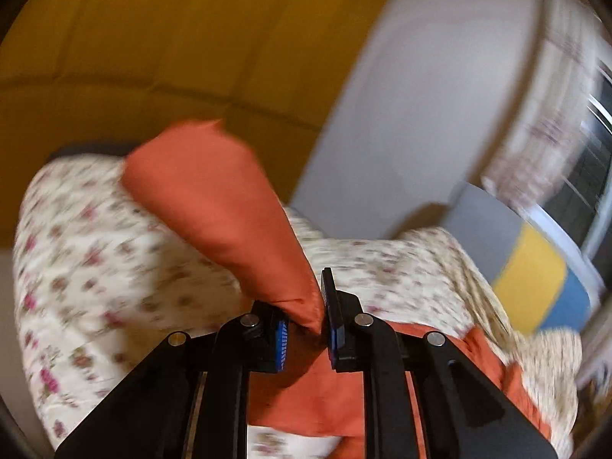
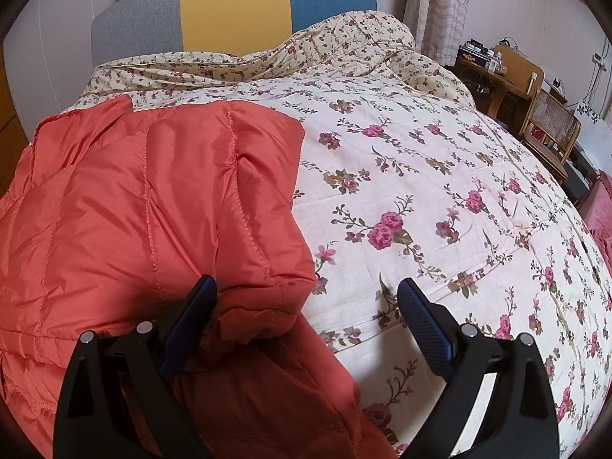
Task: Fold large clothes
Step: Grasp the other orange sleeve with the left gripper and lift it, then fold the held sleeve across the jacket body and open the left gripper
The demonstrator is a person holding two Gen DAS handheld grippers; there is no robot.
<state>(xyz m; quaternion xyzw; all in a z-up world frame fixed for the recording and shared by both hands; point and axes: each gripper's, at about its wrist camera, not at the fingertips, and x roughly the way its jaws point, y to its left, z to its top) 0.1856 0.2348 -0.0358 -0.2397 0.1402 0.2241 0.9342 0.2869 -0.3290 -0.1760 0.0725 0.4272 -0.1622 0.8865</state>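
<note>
An orange quilted jacket point(image 2: 126, 222) lies on the left part of a floral bedspread point(image 2: 440, 199). In the left wrist view, my left gripper point(image 1: 306, 321) is shut on a fold of the orange jacket point(image 1: 214, 206), and the cloth rises from the jaws as a long cone, lifted off the bed. That view is motion-blurred. In the right wrist view, my right gripper point(image 2: 306, 298) stands open just above the bed. Its left finger point(image 2: 191, 313) rests against the jacket's folded lower edge, while its right finger point(image 2: 424, 325) is over bare bedspread. Nothing is pinched between them.
A grey, yellow and blue headboard point(image 2: 233, 11) stands at the far end of the bed. A wooden desk and chair point(image 2: 543, 114) sit to the right of the bed. A yellow-brown wardrobe point(image 1: 153, 38) and a white wall point(image 1: 420, 95) fill the left wrist view's background.
</note>
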